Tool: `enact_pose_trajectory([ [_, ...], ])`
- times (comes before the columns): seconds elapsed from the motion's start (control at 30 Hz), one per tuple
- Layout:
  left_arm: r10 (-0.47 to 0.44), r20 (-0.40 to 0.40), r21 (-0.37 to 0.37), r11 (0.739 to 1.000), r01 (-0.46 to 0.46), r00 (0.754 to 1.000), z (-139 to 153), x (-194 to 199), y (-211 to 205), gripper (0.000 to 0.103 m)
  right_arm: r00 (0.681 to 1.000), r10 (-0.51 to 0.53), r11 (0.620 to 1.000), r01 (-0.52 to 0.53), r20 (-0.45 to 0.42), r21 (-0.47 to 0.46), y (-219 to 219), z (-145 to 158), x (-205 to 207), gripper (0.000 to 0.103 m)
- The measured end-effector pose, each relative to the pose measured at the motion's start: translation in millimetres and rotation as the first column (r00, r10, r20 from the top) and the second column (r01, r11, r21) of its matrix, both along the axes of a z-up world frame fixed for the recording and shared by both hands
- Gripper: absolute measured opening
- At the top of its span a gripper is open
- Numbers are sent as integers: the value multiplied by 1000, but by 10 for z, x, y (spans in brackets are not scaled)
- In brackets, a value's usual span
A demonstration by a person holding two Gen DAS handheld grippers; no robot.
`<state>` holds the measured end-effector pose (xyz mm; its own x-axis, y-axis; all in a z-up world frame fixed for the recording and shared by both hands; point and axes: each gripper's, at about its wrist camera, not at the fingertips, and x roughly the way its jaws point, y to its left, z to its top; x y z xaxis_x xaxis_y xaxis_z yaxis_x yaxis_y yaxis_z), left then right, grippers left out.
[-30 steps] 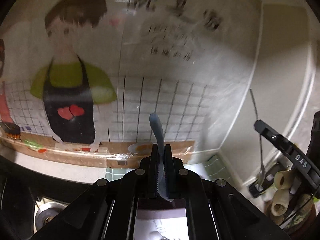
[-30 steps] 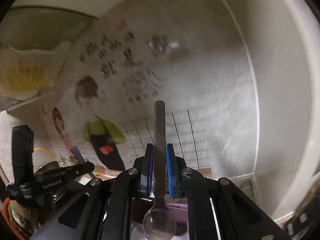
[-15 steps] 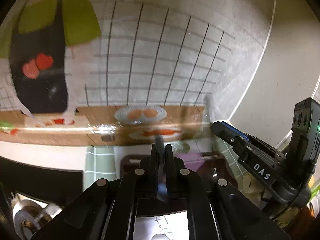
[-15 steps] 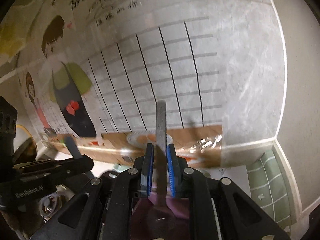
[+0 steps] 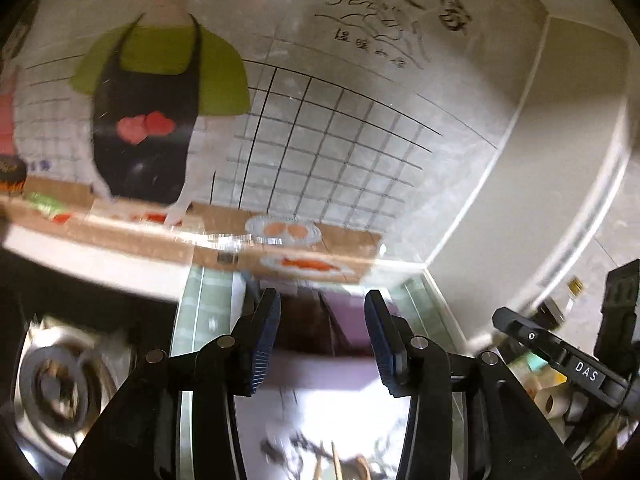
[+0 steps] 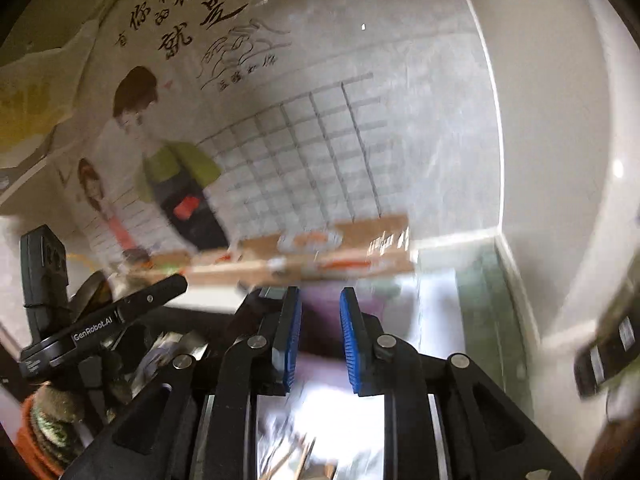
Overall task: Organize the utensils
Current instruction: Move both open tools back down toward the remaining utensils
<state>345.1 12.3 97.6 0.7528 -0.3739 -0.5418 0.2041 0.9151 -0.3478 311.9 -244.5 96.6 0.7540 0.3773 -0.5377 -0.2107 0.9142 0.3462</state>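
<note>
left claw spread wide, right claw parted — utensils too blurred to tell

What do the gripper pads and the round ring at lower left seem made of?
Left gripper pads: dark blue, finely ribbed, matte, probably rubber or soft plastic. Ring: bright grey with sharp highlights, likely bare metal, though blur leaves it uncertain.

Both wrist views, blurred, closely face the wall poster.
</note>
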Motion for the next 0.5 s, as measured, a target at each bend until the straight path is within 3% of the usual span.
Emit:
enact_pose_trajectory([
  [0.07,13,-10,28,1000,-13,1000,-45,-306,-17,45,999,33,999,-34,-37,-9,1,-39,-191,20],
  [0.23,-13,-31,109,994,16,999,-342,-985,-15,45,989,103,984,-117,-109,-135,148,-304,-694,20],
  [0.5,-61,-175,178,980,93,983,-1043,-1715,-124,45,977,128,925,-179,-170,-335,358,-751,-1192,19],
])
